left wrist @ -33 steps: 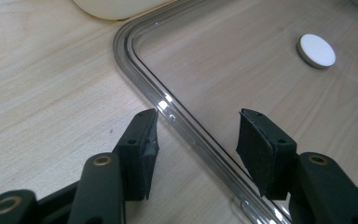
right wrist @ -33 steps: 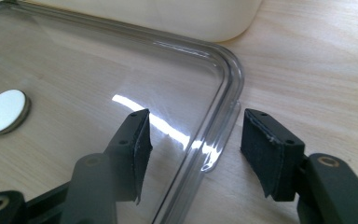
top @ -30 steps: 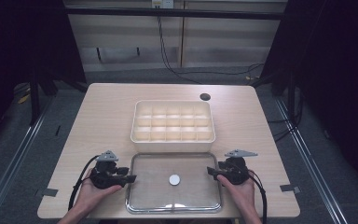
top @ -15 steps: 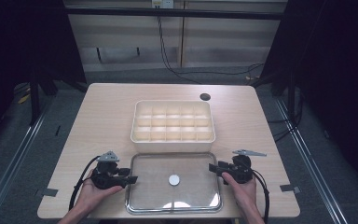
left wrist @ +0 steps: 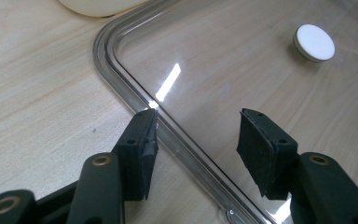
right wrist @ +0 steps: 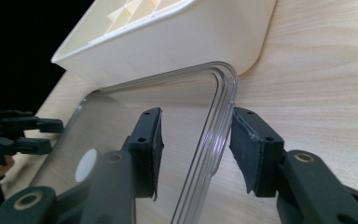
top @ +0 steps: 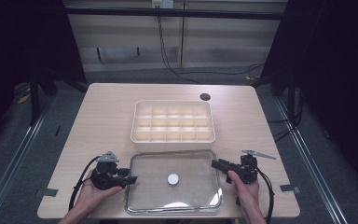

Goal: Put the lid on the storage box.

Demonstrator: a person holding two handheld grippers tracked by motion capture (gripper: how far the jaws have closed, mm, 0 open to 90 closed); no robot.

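Grippers, left (top: pixel 131 179) and right (top: pixel 216 163), have closed in on the flat clear plastic lid (top: pixel 149 196) at the table's (top: pixel 102 107) near edge, jaws spread astride its side rims, likely before a two-handed lift.

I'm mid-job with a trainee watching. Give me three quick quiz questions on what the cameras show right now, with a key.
1. True or false: the left gripper has its jaws clamped shut on the clear lid.
2. Multiple choice: the white knob sits (a) in the compartment box, (b) at the middle of the clear lid, (c) on bare table.
3. Fill in: the right gripper straddles the lid's ____ with open jaws.

Key: 1 false, both jaws stand apart around the rim; 2 b; 3 edge.
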